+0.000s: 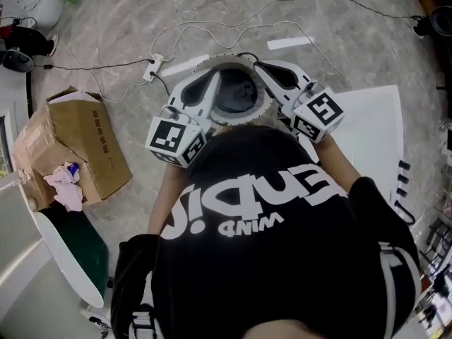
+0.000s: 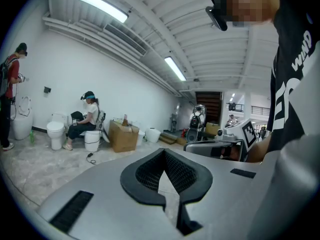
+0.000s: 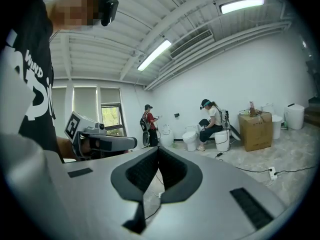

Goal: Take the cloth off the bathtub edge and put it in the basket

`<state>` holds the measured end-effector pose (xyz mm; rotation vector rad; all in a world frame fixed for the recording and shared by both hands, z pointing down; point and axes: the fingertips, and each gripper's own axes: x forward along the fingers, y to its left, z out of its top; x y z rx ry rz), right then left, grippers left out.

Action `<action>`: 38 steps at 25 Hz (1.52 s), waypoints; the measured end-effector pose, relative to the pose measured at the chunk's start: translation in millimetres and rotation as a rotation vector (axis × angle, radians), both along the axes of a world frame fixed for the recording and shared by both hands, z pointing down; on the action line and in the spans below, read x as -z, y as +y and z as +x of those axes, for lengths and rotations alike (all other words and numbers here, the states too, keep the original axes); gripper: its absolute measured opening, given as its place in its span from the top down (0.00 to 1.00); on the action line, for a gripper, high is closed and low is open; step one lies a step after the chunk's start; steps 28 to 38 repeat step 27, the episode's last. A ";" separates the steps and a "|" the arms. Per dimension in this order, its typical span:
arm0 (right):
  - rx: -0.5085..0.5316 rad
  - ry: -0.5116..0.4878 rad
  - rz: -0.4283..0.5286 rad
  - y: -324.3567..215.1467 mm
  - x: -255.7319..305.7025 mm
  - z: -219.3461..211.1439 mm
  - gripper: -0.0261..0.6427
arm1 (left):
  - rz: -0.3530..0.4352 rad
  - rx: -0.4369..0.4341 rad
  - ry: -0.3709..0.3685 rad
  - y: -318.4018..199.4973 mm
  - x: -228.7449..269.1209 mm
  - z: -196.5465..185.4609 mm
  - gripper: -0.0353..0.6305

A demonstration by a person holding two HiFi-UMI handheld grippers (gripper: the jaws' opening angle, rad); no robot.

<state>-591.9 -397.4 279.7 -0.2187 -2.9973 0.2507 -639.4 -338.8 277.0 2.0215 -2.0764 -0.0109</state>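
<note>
Pink crumpled cloth point(image 1: 67, 186) lies against lower end of brown cardboard box point(image 1: 85, 143); in box or on it, cannot tell. Grey marbled tile floor point(image 1: 141, 20) all round box. White power strip point(image 1: 153, 67) with cables lies right of box. Left gripper point(image 2: 164, 151) and right gripper point(image 3: 158, 149), well right of box: jaws pressed together, nothing between. White-walled room, strip lights overhead.

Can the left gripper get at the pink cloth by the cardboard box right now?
Probably not yet: the left gripper is shut and held well apart from the pink cloth by the cardboard box, though nothing blocks the way.
</note>
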 end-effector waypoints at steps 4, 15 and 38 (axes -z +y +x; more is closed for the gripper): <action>-0.002 -0.008 0.013 2.5 2.6 -1.4 0.94 | -0.005 0.006 0.015 3.2 -2.5 -1.1 0.93; 0.053 0.006 0.021 17.6 3.5 -4.7 0.94 | -0.017 0.013 0.032 14.8 -5.7 -0.2 0.93; 0.084 0.020 0.019 32.6 0.3 -6.8 0.94 | -0.027 0.030 0.052 29.7 -11.5 -3.8 0.93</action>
